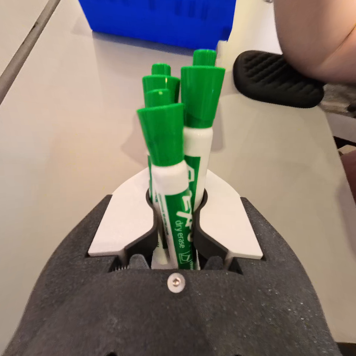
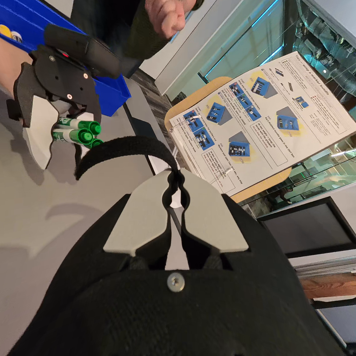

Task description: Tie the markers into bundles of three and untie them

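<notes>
Left tongs (image 1: 176, 202) clenched on three green markers (image 1: 169, 173), held above desk (image 1: 67, 134). Right tongs (image 2: 175, 180) pinch black strap (image 2: 123, 149) end just beside marker caps. Step: wrapping. Next: loop strap round bundle.

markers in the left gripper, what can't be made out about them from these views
- Exact count: in the left wrist view the green-capped markers overlap; the right wrist view shows only three cap ends.
- Rear ends: hidden inside the left gripper.
- Black strap: the far end is motion-blurred, so contact with the markers is unclear.
</notes>
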